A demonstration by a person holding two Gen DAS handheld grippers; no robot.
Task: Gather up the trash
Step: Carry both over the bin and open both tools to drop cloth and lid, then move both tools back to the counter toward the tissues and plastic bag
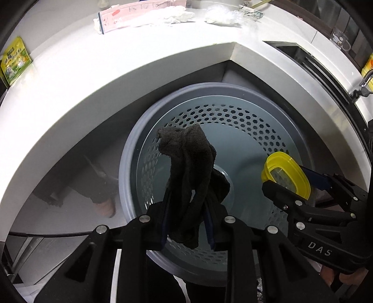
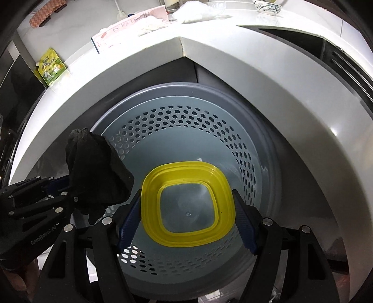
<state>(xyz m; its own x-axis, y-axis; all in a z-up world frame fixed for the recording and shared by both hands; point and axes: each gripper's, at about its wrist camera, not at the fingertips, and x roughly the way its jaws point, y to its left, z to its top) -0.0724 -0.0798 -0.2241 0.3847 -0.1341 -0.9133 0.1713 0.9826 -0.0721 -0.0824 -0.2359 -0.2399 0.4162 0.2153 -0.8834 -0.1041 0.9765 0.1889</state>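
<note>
Left wrist view shows the left tool (image 1: 187, 223) clamped on a dark grey cloth (image 1: 188, 172), which bunches up between its blue pads and hangs over the mouth of a grey perforated bin (image 1: 233, 121). At 3 o'clock in that view the right tool (image 1: 300, 184) grips a yellow-rimmed container lid (image 1: 288, 174), also above the bin. In the right wrist view the right tool (image 2: 187, 216) is closed on the lid (image 2: 186, 205) by its two opposite edges, the clear centre panel facing the camera and the bin (image 2: 186, 121) directly below. The left tool (image 2: 63, 188) appears at 9 o'clock with the cloth (image 2: 98, 172) draped from it. The bin stands under the corner of a white table (image 1: 116, 60). On the table lie a green packet (image 1: 15, 60) at 10 o'clock, a pink carton (image 1: 139, 14) and crumpled white tissues (image 1: 172, 14) at 12 o'clock.
</note>
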